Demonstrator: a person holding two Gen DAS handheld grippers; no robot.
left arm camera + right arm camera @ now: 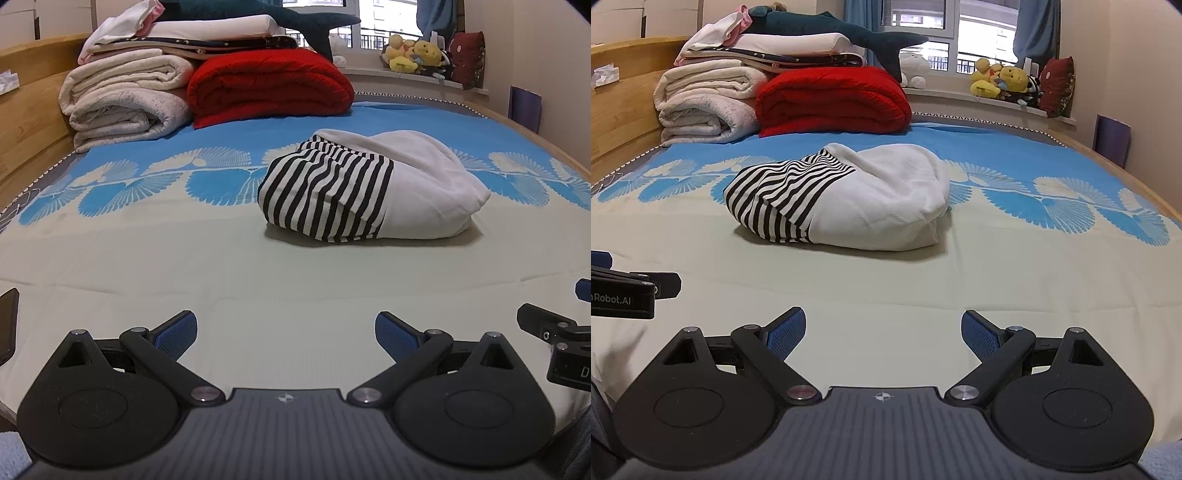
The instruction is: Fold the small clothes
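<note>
Striped-and-white garment (373,188) sat bundled mid-frame on the bedsheet (184,266): loosely folded or just heaped, I couldn't tell. Left gripper (284,332) and right gripper (882,330) both gaped wide, empty, low in frame. I'd pinch only edges.

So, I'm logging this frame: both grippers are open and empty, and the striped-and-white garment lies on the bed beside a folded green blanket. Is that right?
One thing is wrong: the folded blanket is red, as the right wrist view shows. The left gripper and right gripper are open and empty, and the garment lies on the bed.
</note>
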